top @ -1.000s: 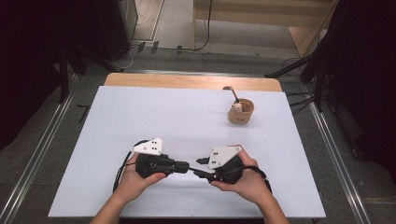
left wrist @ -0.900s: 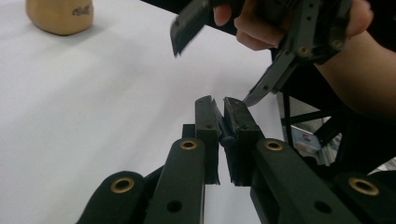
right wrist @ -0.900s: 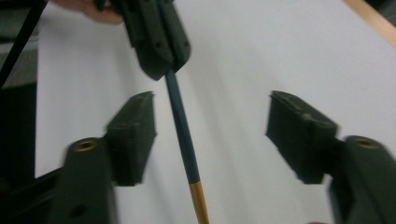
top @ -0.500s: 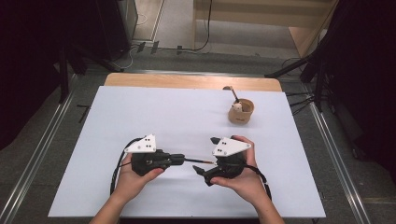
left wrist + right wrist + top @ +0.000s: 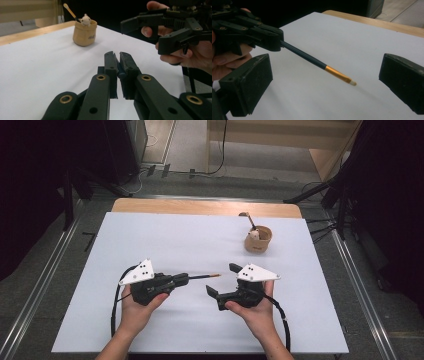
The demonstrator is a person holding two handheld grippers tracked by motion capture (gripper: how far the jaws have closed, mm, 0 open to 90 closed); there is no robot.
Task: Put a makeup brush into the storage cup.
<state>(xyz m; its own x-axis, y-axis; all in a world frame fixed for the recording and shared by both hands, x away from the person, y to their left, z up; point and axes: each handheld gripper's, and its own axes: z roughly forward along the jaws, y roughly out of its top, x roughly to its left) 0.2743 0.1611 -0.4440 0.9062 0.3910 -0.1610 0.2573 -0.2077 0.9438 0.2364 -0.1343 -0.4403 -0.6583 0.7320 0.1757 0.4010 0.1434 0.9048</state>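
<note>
While the left gripper stays clenched on the brush by its dark handle, tip pointing toward the right gripper, the pickup looks done. Right gripper's jaws stand wide apart w/ nothing between them, brush tip just in front. Brush hangs above the bench, well apart from the small pot at the far right. Left, prob.: a handover or putting the brush into that pot.
</note>
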